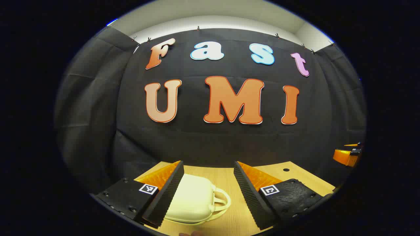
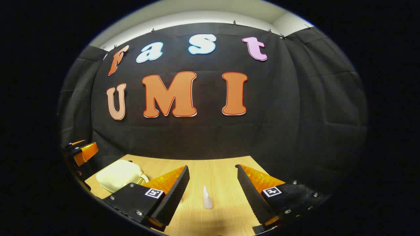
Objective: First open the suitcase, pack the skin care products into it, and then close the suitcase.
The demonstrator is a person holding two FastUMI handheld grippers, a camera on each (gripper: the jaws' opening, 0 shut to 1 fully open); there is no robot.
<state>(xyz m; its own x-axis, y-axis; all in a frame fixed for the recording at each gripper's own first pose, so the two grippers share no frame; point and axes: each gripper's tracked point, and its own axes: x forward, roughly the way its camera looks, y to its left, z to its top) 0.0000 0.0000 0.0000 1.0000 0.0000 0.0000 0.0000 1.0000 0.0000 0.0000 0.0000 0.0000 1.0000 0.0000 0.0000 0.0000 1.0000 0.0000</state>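
A small cream suitcase (image 1: 193,200) lies flat and closed on the wooden table (image 1: 229,177), its handle (image 1: 221,200) pointing right. My left gripper (image 1: 208,193) hangs open above it, with the case partly behind the left finger. The suitcase (image 2: 118,175) also lies at the left of the right gripper view. A white cone-shaped skin care tube (image 2: 207,197) stands upright on the table (image 2: 216,170). My right gripper (image 2: 213,193) is open, with the tube between and beyond its fingers, untouched.
The right gripper (image 1: 347,155) pokes in at the right edge of the left gripper view, and the left gripper (image 2: 80,152) shows at the left edge of the right gripper view. The black cloth wall stands close behind the table's far edge.
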